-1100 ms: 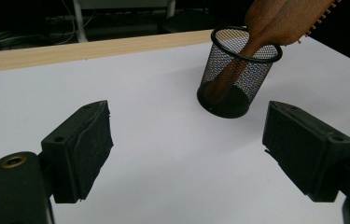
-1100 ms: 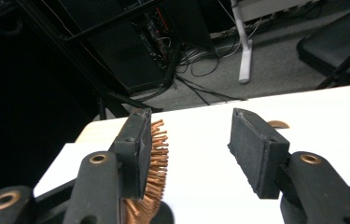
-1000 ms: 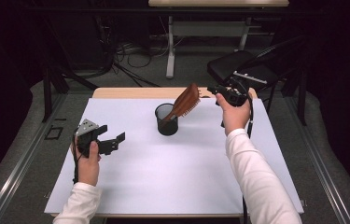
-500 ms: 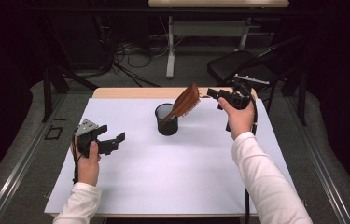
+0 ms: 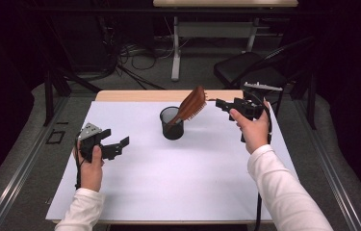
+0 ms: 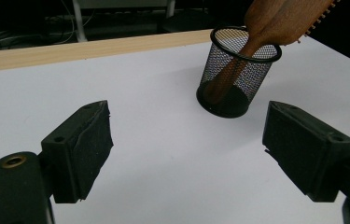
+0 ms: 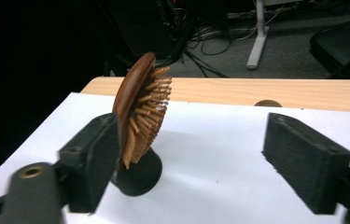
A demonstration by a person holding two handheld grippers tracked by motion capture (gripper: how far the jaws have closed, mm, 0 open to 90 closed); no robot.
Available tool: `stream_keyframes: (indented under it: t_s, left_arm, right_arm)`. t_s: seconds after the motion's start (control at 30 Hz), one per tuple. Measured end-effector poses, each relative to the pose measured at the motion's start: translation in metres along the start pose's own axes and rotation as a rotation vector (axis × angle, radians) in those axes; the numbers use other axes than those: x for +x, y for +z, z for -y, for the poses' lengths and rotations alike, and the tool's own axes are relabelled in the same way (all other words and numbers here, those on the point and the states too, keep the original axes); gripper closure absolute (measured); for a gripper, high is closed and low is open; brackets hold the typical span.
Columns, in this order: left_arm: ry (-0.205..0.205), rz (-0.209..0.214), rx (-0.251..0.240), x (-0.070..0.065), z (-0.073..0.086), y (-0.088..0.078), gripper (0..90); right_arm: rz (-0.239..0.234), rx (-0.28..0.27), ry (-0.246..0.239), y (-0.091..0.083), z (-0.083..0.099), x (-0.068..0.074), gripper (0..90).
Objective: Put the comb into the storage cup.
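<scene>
The brown wooden hairbrush with wooden bristles (image 5: pixel 191 103) stands handle-down in the black wire-mesh cup (image 5: pixel 172 123), its oval head leaning out over the rim toward the right gripper (image 5: pixel 222 104). The cup sits upright on the white tabletop (image 5: pixel 168 183), near the far wooden edge. The right gripper, held level in the person's right hand (image 5: pixel 252 132), has just been opening; its jaws stand apart, the brush head just beyond them and nothing pressed between the pads. The left gripper (image 5: pixel 120 142) rests in the left hand (image 5: pixel 90 168) well apart from the cup, jaws spread wide and empty, aimed toward the cup.
</scene>
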State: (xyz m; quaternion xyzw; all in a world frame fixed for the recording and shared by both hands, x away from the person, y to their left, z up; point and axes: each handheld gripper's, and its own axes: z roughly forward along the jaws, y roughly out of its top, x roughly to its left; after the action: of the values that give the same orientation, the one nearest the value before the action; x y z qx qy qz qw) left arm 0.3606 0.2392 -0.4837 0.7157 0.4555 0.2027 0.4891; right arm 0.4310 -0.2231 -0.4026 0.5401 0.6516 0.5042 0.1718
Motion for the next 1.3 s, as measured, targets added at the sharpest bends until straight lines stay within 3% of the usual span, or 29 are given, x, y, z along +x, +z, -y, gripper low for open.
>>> stream_keyframes:
  t_s: [0.1, 0.2, 0.3, 0.47, 0.63, 1.07, 1.3]
  left_arm:
    - [0.0, 0.002, 0.002, 0.0, 0.0, 0.001, 15.8]
    - [0.0, 0.004, 0.002, 0.0, 0.0, 0.002, 15.8]
    - [-0.002, 0.009, 0.004, 0.0, -0.001, 0.002, 15.8]
    - [0.001, 0.015, 0.009, 0.0, -0.001, 0.003, 15.8]
    - [0.003, 0.021, 0.008, -0.001, -0.003, 0.002, 15.8]
    - [0.008, 0.037, 0.01, -0.002, -0.003, 0.0, 15.8]
    - [0.012, 0.049, 0.017, -0.003, -0.003, 0.0, 15.8]
  right_arm:
    - [-0.008, 0.027, -0.017, -0.002, 0.002, 0.0, 14.6]
    - [-0.051, 0.045, -0.043, -0.006, 0.005, 0.002, 13.7]
    - [-0.094, 0.053, -0.069, -0.01, 0.008, 0.005, 8.0]
    - [-0.123, 0.089, -0.122, -0.015, 0.015, 0.013, 0.5]
    - [-0.154, 0.093, -0.14, -0.02, 0.023, 0.019, 0.0]
    - [-0.116, 0.098, -0.22, -0.029, 0.043, 0.02, 0.0]
    - [-0.143, 0.129, -0.268, -0.029, 0.057, 0.025, 0.0]
